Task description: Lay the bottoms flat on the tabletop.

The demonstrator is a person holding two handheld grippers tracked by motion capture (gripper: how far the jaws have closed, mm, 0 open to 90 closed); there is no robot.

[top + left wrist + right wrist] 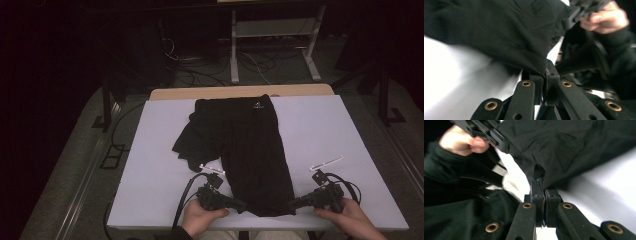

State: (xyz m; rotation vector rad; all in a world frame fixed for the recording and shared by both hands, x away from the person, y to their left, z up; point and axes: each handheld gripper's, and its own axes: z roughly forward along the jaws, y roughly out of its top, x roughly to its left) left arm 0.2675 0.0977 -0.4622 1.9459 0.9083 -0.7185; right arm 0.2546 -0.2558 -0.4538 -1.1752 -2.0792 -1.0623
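A pair of black shorts (245,145) lies flat on the white table (325,130), with its waistband at the far side and one leg folded out to the left. At the near hem, my left gripper (244,205) is shut on the left corner of the cloth. My right gripper (293,203) is shut on the right corner. In the left gripper view the jaws (545,75) pinch the edge of the black fabric (506,32), with the other hand (609,17) beyond. In the right gripper view the jaws (544,190) clamp the fabric (574,147) the same way.
White tabletop lies bare on both sides of the shorts. A wooden strip (240,92) runs along the far table edge. Behind it stand a metal frame (272,30) and loose cables (200,65) on the dark floor.
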